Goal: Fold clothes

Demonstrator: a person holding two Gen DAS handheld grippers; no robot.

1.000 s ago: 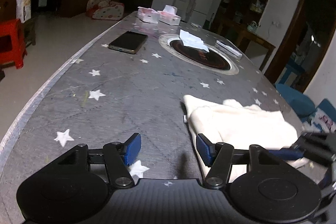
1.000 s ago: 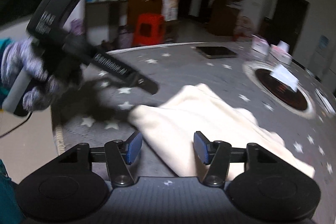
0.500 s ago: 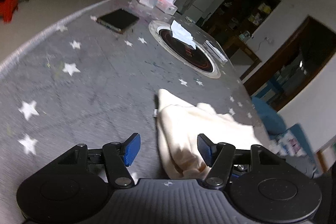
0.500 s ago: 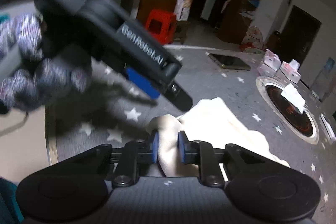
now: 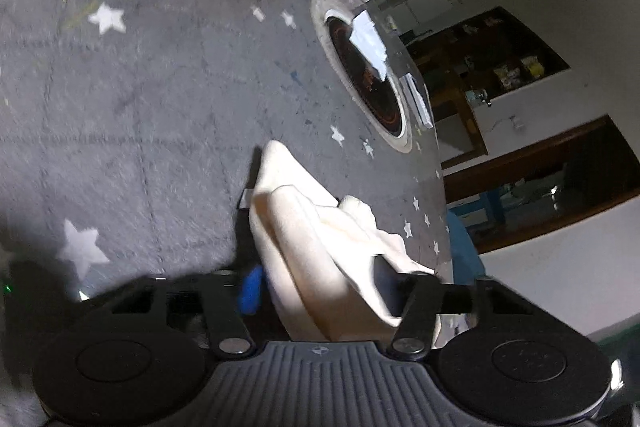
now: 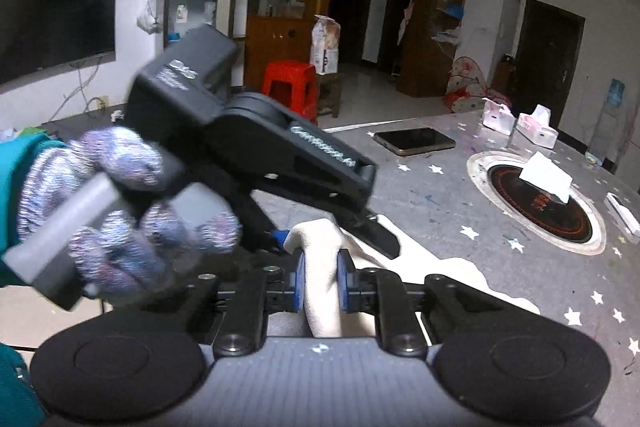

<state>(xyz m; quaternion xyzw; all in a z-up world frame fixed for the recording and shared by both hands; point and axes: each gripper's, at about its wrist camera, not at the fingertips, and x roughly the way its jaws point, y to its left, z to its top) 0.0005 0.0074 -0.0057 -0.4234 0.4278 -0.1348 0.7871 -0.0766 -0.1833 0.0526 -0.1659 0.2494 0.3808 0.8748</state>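
A cream garment (image 5: 304,227) lies bunched on the grey star-patterned tablecloth (image 5: 120,107). My left gripper (image 5: 316,291) is open with its fingers on either side of the garment's near end. In the right wrist view the garment (image 6: 448,267) shows again. My right gripper (image 6: 320,279) is shut on a raised fold of it. The left gripper's body (image 6: 256,147), held by a gloved hand (image 6: 120,187), reaches onto the same fold just beyond my right fingers.
A phone (image 6: 414,141) lies on the table farther off. A round built-in hotplate (image 6: 540,203) has white paper (image 6: 546,179) on it. Two tissue boxes (image 6: 520,123) stand near the far edge. A red stool (image 6: 290,87) stands on the floor beyond.
My left gripper has moved down and in over the garment's end, still open. My right gripper shut on the garment's fold half a second ago and still holds it, a little higher.
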